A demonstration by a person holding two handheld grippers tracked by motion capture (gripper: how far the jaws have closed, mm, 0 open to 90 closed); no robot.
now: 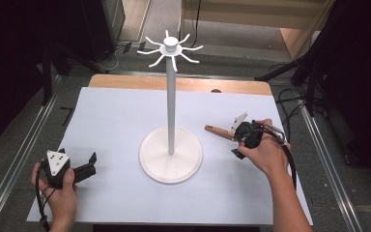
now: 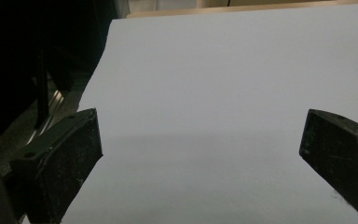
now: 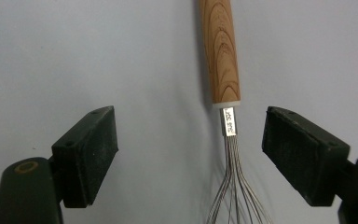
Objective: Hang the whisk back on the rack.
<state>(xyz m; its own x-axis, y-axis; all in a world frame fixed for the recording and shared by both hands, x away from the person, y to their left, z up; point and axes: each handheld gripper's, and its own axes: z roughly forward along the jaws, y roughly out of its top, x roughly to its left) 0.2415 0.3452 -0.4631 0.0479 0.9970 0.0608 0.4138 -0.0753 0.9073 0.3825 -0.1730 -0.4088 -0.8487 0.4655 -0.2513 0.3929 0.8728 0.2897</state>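
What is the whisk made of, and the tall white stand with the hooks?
The whisk has a handle that looks like varnished wood, with brown grain rings, and thin shiny wires, probably steel. The stand looks smooth, matte white all over; painted metal or plastic, it is hard to tell.

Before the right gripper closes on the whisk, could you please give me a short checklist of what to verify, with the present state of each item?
1. Right gripper is open: ok, its fingers stand wide apart.
2. Whisk lies between the fingers: ok, though nearer the right-hand one in the right gripper view.
3. Grasp spot: ok, the fingers flank the metal collar and wires just below the wooden handle.
4. Whisk lies flat on the white table cover: ok.
5. White hook stand is apart from the whisk: ok, the handle end stops short of its base.
6. Left gripper is open, holds nothing and is out of the way: ok.
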